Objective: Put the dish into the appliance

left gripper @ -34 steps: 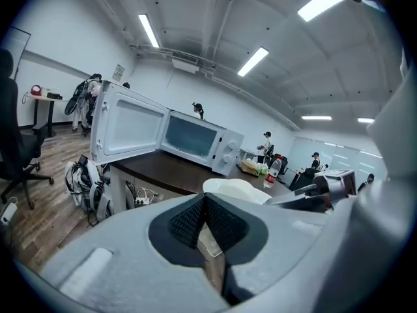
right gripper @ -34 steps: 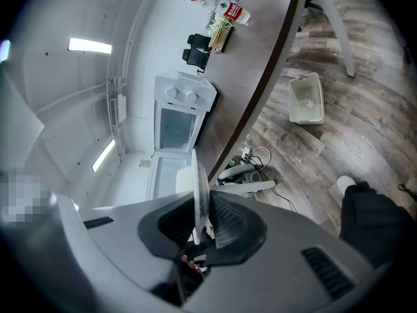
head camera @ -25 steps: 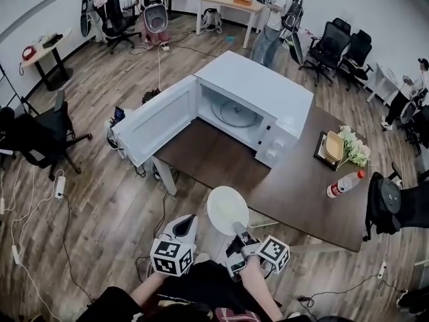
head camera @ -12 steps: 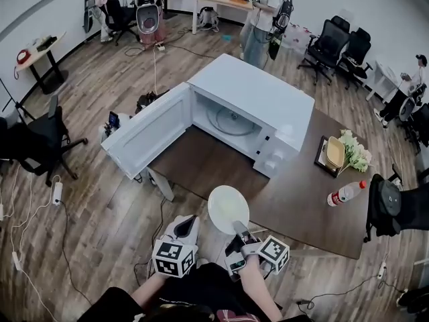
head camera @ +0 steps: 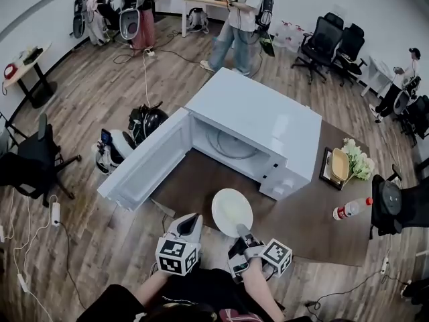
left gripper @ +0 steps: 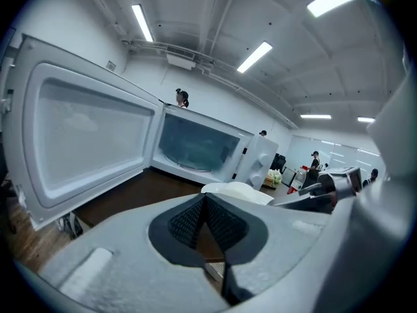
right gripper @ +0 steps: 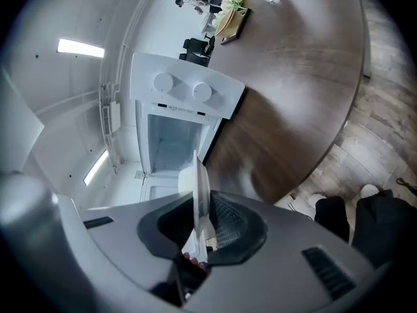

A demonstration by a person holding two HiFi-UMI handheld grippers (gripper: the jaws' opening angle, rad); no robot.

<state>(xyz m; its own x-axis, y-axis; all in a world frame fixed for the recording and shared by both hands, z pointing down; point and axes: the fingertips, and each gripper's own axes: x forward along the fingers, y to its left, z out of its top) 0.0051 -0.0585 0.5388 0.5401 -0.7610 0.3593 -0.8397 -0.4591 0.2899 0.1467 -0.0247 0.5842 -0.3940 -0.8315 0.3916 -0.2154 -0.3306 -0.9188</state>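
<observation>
The dish is a round white plate (head camera: 232,211), held level over the near edge of the brown table (head camera: 308,213). My right gripper (head camera: 242,231) is shut on its near rim. In the right gripper view the plate (right gripper: 201,181) shows edge-on between the pads, pointing at the appliance. That appliance, a white microwave (head camera: 258,119), stands on the table with its door (head camera: 144,166) swung wide open to the left. Its glass turntable (head camera: 231,143) is bare. My left gripper (head camera: 191,219) hovers left of the plate, shut and holding nothing, with its pads (left gripper: 218,220) meeting.
At the table's right end lie a water bottle (head camera: 352,208) and a tray with flowers (head camera: 343,163). A person (head camera: 238,19) stands behind the microwave. A backpack (head camera: 146,119) lies on the floor near the open door, and office chairs (head camera: 332,42) line the room.
The plate and both grippers have come closer to the table and the open microwave. The person at the back has walked left, nearer the microwave.
</observation>
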